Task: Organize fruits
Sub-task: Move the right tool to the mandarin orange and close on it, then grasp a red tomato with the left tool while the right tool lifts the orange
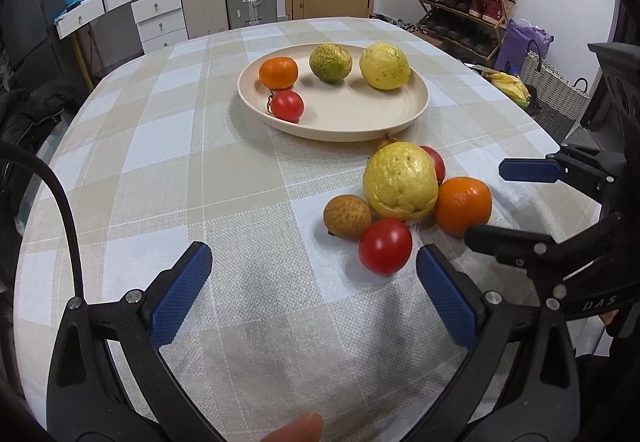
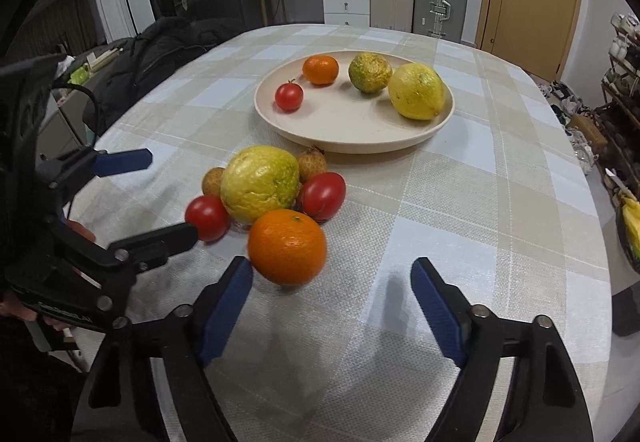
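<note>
A beige plate point(image 1: 332, 132) point(image 2: 352, 146) holds a tangerine, a tomato and two yellow-green fruits. In front of it lies a pile around a big yellow fruit point(image 1: 400, 182) point(image 2: 260, 188). My left gripper point(image 1: 314, 248) point(image 2: 173, 195) is open, and a red tomato point(image 1: 385, 246) point(image 2: 208, 218) sits just off its right fingertip, not pressed. My right gripper point(image 2: 331, 262) point(image 1: 485, 202) is open too. An orange point(image 2: 287, 246) point(image 1: 464, 206) lies between its jaws against the left finger, well apart from the right one.
A second tomato point(image 2: 322, 196) and two small brown fruits point(image 2: 213, 181) point(image 2: 311, 163) lie in the pile. The checked tablecloth point(image 1: 160, 162) covers a rounded table. Suitcases, drawers, a shoe rack and a basket stand beyond its edges.
</note>
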### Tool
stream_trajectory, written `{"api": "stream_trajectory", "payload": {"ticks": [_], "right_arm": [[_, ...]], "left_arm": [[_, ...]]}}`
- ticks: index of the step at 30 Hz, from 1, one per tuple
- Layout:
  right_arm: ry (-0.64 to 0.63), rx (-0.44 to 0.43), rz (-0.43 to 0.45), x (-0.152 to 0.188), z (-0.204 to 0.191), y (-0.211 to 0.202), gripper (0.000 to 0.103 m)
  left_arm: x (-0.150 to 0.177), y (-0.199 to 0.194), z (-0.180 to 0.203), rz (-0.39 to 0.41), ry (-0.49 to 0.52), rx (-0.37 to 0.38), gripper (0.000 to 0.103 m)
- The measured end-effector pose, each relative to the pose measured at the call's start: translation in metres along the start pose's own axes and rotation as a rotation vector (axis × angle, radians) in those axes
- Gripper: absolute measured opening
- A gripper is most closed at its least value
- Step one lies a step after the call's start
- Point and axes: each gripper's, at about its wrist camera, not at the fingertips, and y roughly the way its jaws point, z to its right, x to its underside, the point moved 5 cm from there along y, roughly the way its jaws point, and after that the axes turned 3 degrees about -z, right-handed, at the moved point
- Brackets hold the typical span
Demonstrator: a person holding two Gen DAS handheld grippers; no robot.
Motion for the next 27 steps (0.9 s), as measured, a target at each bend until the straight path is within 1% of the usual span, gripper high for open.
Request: {"api": "stream_trajectory", "payload": {"ticks": [3, 6, 8, 9, 12, 14, 17, 20, 27], "right_arm": [[0.014, -0.030, 0.002, -0.001, -0.002, 0.002, 0.076], [0.023, -0.065, 0.003, -0.001, -0.004, 0.005, 0.070], [0.028, -0.086, 0.002, -0.001, -0.006, 0.006, 0.062], [0.031, -0.108, 0.000, -0.001, -0.008, 0.006, 0.060], [0.027, -0.124, 0.004, -0.001, -0.011, 0.005, 0.055], [0.032, -0.142, 0.003, -0.001, -0.012, 0.005, 0.050], [0.036, -0.164, 0.007, -0.001, -0.014, 0.005, 0.047], [0.045, -0.191, 0.012, -0.002, -0.016, 0.004, 0.046], [0.048, -0.191, 0.018, -0.002, -0.016, 0.005, 0.043]], "left_arm": [[0.001, 0.002, 0.002, -0.007, 0.010, -0.009, 0.102], [0.002, 0.005, 0.002, -0.015, 0.015, -0.019, 0.102], [0.003, 0.006, 0.003, -0.019, 0.014, -0.019, 0.102], [0.003, 0.007, 0.003, -0.020, 0.014, -0.018, 0.102], [0.004, 0.009, 0.004, -0.023, 0.019, -0.025, 0.102], [0.004, 0.010, 0.004, -0.028, 0.023, -0.026, 0.102], [0.005, 0.011, 0.004, -0.029, 0.026, -0.032, 0.102], [0.005, 0.011, 0.005, -0.032, 0.029, -0.032, 0.102], [0.006, 0.013, 0.009, -0.035, 0.052, -0.039, 0.102]]}}
